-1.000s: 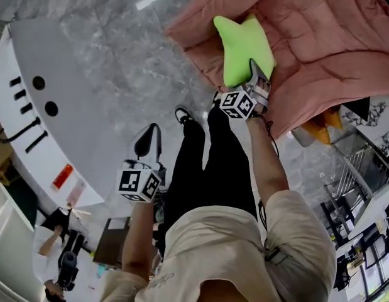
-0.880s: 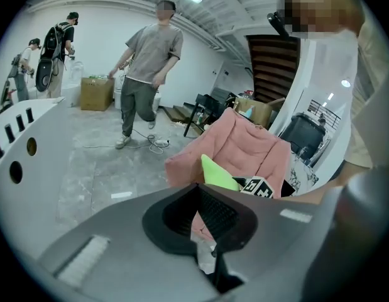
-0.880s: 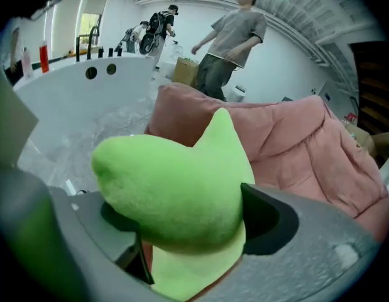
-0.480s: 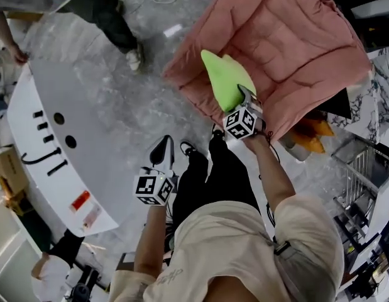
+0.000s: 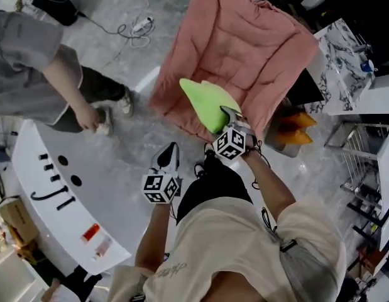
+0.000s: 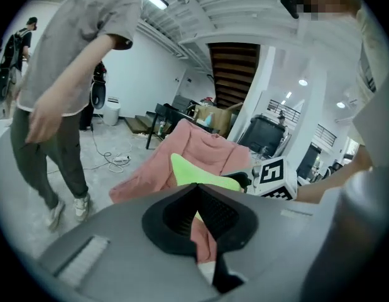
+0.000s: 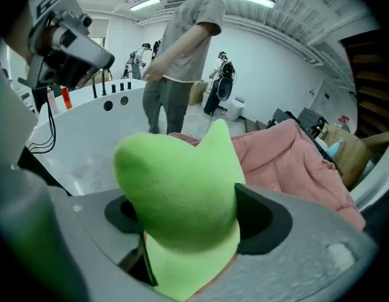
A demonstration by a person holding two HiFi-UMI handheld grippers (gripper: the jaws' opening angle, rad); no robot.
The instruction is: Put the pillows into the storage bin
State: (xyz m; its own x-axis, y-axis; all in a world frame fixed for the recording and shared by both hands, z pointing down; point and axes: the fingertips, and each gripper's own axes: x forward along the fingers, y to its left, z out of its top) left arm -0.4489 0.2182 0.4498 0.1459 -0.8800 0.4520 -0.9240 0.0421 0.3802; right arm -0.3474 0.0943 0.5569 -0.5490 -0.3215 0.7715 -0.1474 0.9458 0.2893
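A bright green pillow [image 5: 208, 101] sticks up out of my right gripper [image 5: 230, 119], over the near edge of a pink quilt [image 5: 244, 43]. In the right gripper view the pillow [image 7: 181, 181] fills the gap of the right gripper [image 7: 191, 218]. Both dark pads press into it while the jaws are closing. My left gripper [image 5: 168, 158] hangs lower left, over the grey floor, with nothing in it. In its own view the left gripper [image 6: 195, 197] has its black pads meeting at the tip, and the quilt [image 6: 200, 146] shows beyond.
A person in a grey shirt [image 5: 31, 49] bends over at the left, next to a white rounded tub-like body [image 5: 62, 200] with black holes. Cables [image 5: 137, 27] lie on the floor. Orange things [image 5: 296, 128], a marble counter [image 5: 342, 55] and a wire rack [image 5: 364, 168] stand at the right.
The right gripper has carried the green pillow off the quilt's middle to its near edge. The person in grey has come into view at the left. The left gripper stays low and empty.
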